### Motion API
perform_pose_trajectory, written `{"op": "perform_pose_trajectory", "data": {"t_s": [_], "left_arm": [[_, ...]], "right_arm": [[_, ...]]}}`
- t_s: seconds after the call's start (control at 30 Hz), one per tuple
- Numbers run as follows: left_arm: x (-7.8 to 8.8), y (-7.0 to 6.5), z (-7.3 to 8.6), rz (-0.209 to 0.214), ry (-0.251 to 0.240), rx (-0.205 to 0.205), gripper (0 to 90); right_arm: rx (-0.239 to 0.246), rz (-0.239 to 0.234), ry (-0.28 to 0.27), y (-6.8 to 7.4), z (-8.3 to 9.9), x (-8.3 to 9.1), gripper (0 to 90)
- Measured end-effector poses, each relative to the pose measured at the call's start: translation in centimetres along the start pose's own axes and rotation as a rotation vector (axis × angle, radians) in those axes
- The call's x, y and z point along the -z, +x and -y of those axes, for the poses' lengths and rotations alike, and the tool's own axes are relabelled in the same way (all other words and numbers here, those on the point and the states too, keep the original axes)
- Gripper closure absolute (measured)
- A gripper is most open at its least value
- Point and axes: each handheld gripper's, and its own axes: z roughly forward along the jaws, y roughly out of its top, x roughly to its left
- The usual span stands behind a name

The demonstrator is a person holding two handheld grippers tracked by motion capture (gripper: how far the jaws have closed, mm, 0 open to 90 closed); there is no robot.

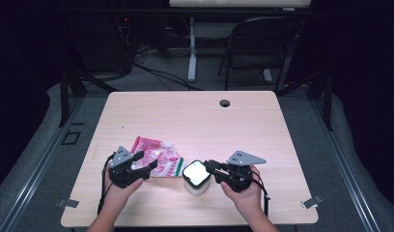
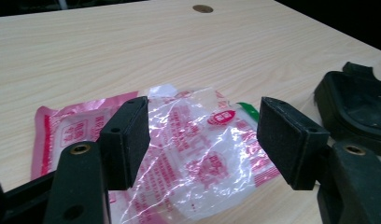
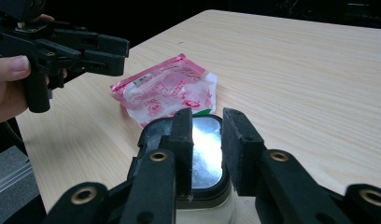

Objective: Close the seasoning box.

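Near the front edge of the pale wooden table (image 1: 195, 116), seen from the high view: crinkled red-and-clear plastic packet (image 1: 156, 160) lies flat, left of centre. Its long axis runs roughly left to right. Just right of it stands a small white tub with a black rim and shiny foil top (image 1: 195, 178), the two near or touching at the packet's right end. Left gripper (image 1: 147, 164) hovers over the packet's near-left part, jaws spread. Right gripper (image 1: 209, 168) reaches in from the right, its tips at the tub's rim. Left hand is plainly nearer the packet; right hand nearer the tub.

Left gripper view: black foam pads (image 2: 128, 140) stand wide apart, nothing pinched. Packet (image 2: 188, 158) lies on the table beyond and below the pads, spanning the gap between them, its length crosswise to the jaws. Whether the pads are above it or level with it I cannot tell. Black rim of the tub (image 2: 354, 109) at far right.

Right gripper view: pads (image 3: 240, 149) partly apart, straddling the near rim of the tub (image 3: 205, 144); the left pad sits over the foil, the right pad just outside the rim. No firm press on the rim to be seen, so I read them as loose. Packet (image 3: 167, 91) lies beyond the tub, left gripper (image 3: 107, 53) hanging above its far-left end.

Judgement: a straight drop of the left jaws takes the packet across its short side.
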Motion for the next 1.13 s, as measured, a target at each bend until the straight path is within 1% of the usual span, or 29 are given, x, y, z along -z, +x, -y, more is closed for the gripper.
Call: {"op": "perform_pose_trajectory", "data": {"t_s": [0.07,0.13,0.2,0.27,0.3,0.37,0.43,0.47,0.57,0.6,0.63,0.7,0.73,0.77,0.83,0.9,0.97,1.07,1.13], "left_arm": [[0.0,0.3,0.0,-0.008,-0.002,0.009,34.7],[0.1,0.6,0.1,-0.015,-0.003,0.018,34.7],[0.2,0.9,0.1,-0.029,-0.003,0.029,34.9],[0.1,1.3,0.2,-0.034,-0.006,0.042,35.0],[0.1,1.5,0.2,-0.040,0.001,0.043,35.1],[0.1,1.8,0.4,-0.045,0.000,0.057,35.3],[0.0,2.2,0.5,-0.053,0.009,0.069,35.5],[0.0,2.4,0.5,-0.055,0.015,0.068,35.5],[-0.1,2.8,0.7,-0.065,0.017,0.084,35.6],[-0.1,3.0,0.7,-0.070,0.028,0.088,35.7],[-0.1,3.1,0.7,-0.071,0.027,0.086,35.8],[-0.2,3.3,0.8,-0.074,0.020,0.098,36.0],[-0.2,3.5,0.8,-0.078,0.026,0.103,36.1],[-0.2,3.6,0.8,-0.078,0.025,0.103,36.1],[-0.2,3.8,0.9,-0.085,0.026,0.111,36.1],[-0.2,4.0,0.9,-0.091,0.027,0.115,36.2],[-0.2,4.2,0.9,-0.097,0.029,0.126,36.2],[-0.3,4.5,1.0,-0.108,0.026,0.138,36.2],[-0.2,4.8,1.1,-0.118,0.036,0.148,37.1]], "right_arm": [[-0.003,0.003,0.004,-0.2,0.0,0.1,71.5],[-0.010,0.002,-0.004,-0.4,0.1,0.1,68.9],[-0.017,0.005,-0.014,-0.6,0.1,0.2,65.1],[-0.025,0.006,-0.012,-0.8,0.1,0.3,62.0],[-0.029,0.004,-0.016,-1.1,0.2,0.2,60.0],[-0.038,0.010,-0.002,-1.4,0.3,0.3,56.8],[-0.051,0.022,-0.002,-1.8,0.4,0.4,54.1],[-0.056,0.027,-0.001,-2.0,0.5,0.4,52.7],[-0.063,0.060,0.010,-2.6,0.6,0.5,48.9],[-0.059,0.069,0.012,-2.8,0.7,0.5,48.2],[-0.069,0.083,0.015,-3.1,0.8,0.6,48.3],[-0.078,0.096,0.017,-3.4,1.0,0.6,47.5],[-0.084,0.103,0.019,-3.6,1.1,0.6,47.0],[-0.087,0.111,0.032,-3.8,1.2,0.5,46.9],[-0.095,0.122,0.031,-4.0,1.3,0.5,46.2],[-0.096,0.126,0.045,-4.2,1.4,0.6,45.7],[-0.099,0.134,0.043,-4.3,1.5,0.6,45.1],[-0.100,0.144,0.055,-4.6,1.6,0.6,44.4],[-0.103,0.153,0.051,-4.7,1.8,0.5,43.5]]}}
